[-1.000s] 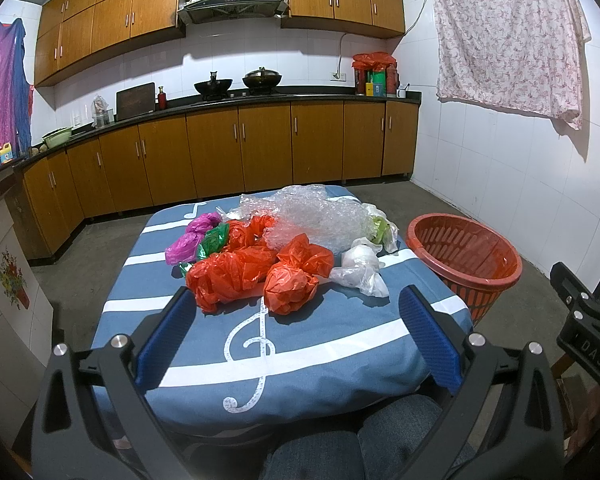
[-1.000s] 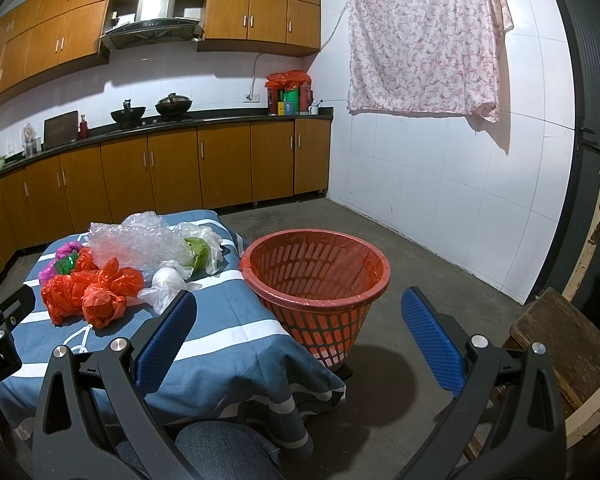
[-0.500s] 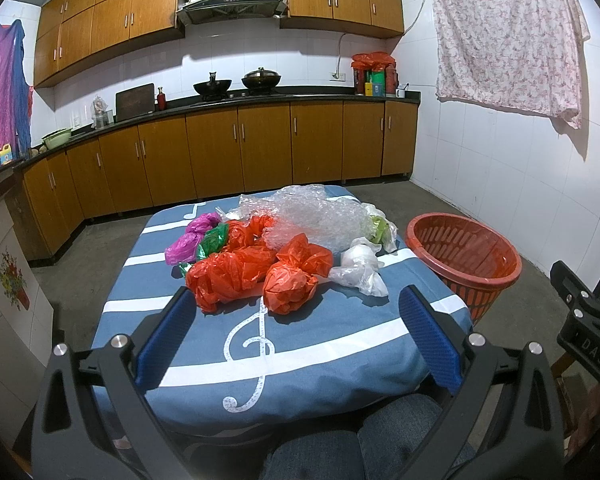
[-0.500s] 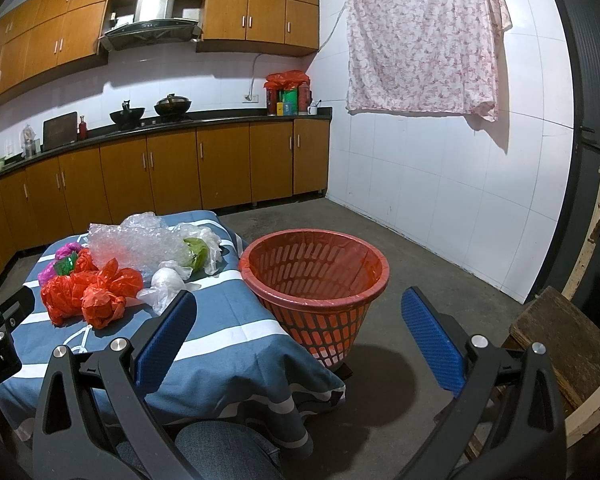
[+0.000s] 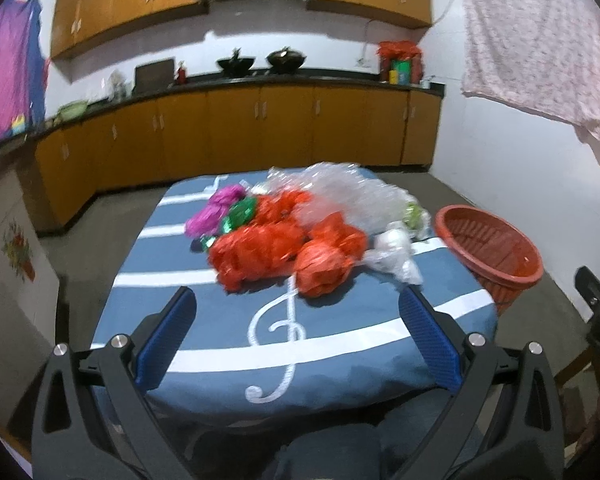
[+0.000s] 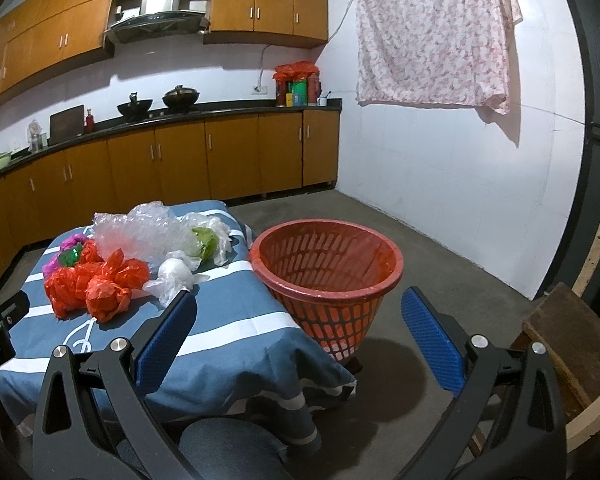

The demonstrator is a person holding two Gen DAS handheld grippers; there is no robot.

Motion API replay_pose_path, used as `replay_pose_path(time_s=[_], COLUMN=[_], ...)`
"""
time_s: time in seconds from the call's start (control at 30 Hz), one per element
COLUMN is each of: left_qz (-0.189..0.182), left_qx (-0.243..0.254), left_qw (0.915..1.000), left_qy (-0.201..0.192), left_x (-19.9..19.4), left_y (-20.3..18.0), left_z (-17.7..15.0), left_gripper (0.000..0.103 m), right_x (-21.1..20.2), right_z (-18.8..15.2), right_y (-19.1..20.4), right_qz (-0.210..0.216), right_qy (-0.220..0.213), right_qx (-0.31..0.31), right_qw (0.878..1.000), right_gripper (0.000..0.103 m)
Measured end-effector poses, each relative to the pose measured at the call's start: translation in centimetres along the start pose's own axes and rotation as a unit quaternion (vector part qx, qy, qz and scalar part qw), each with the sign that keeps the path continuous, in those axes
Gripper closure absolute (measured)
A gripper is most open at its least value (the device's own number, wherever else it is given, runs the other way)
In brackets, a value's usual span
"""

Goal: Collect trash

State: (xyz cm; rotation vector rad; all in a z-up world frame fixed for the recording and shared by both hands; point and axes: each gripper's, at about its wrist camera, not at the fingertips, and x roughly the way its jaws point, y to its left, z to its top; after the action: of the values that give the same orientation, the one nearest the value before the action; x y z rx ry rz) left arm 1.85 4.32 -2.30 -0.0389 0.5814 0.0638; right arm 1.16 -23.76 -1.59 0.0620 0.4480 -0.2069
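Note:
A heap of crumpled plastic bags lies on the table with the blue striped cloth [image 5: 220, 344]: orange bags [image 5: 260, 254] [image 6: 100, 284], a magenta bag [image 5: 216, 210], a green bag [image 5: 240, 212], clear bubble wrap [image 5: 348, 196] [image 6: 148, 232] and a white bag [image 5: 394, 252] [image 6: 176, 276]. A red-orange slotted basket [image 5: 496, 248] [image 6: 328, 276] stands on the floor at the table's right edge. My left gripper [image 5: 298, 336] is open, low over the table's near edge, short of the bags. My right gripper [image 6: 298, 336] is open, facing the basket.
Wooden kitchen cabinets and a dark counter with woks [image 5: 260, 60] run along the back wall. A floral cloth [image 6: 432, 36] hangs on the white right wall. A wooden stool [image 6: 572, 336] stands at the right. Bare concrete floor [image 6: 440, 248] spreads beyond the basket. A person's knee [image 5: 332, 452] sits below the left gripper.
The left wrist view has tilted and shifted closer toward the bags, with motion blur. The right gripper has hardly moved. Both stay open and empty.

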Motion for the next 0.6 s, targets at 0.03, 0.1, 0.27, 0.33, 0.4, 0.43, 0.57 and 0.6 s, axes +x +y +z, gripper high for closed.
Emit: replay_pose_path(time_s=[0.03, 0.1, 0.27, 0.33, 0.4, 0.43, 0.57, 0.6], left_qz=[0.005, 0.018, 0.060, 0.072, 0.076, 0.076, 0.070, 0.067], left_qx=[-0.009, -0.021, -0.041, -0.045, -0.043, -0.039, -0.016, -0.010], left_qw=[0.9999, 0.9996, 0.9972, 0.9962, 0.9960, 0.9961, 0.9973, 0.9975], left_qy=[0.005, 0.009, 0.015, 0.019, 0.021, 0.021, 0.019, 0.020], left_x=[0.5, 1.3, 3.4, 4.5, 5.7, 6.3, 9.1, 9.8], left_y=[0.8, 2.2, 5.8, 6.6, 7.1, 7.1, 6.9, 6.7], left_z=[0.0, 0.1, 0.2, 0.4, 0.6, 0.8, 1.9, 2.1], left_gripper=[0.004, 0.004, 0.004, 0.004, 0.004, 0.004, 0.004, 0.004], right_x=[0.4, 1.3, 4.8, 6.0, 7.7, 8.3, 11.4, 12.0], right_z=[0.1, 0.2, 0.7, 0.7, 0.8, 0.8, 0.7, 0.6], right_y=[0.2, 0.7, 2.7, 3.4, 4.8, 5.3, 7.7, 8.0], right_qz=[0.004, 0.010, 0.032, 0.040, 0.049, 0.054, 0.071, 0.074], right_qy=[0.001, 0.005, 0.029, 0.038, 0.050, 0.054, 0.077, 0.083], right_qx=[0.000, 0.000, 0.001, -0.004, -0.013, -0.016, -0.030, -0.032], right_qw=[1.000, 1.000, 0.999, 0.998, 0.997, 0.997, 0.994, 0.993], right_gripper=[0.002, 0.002, 0.006, 0.009, 0.011, 0.012, 0.015, 0.016])
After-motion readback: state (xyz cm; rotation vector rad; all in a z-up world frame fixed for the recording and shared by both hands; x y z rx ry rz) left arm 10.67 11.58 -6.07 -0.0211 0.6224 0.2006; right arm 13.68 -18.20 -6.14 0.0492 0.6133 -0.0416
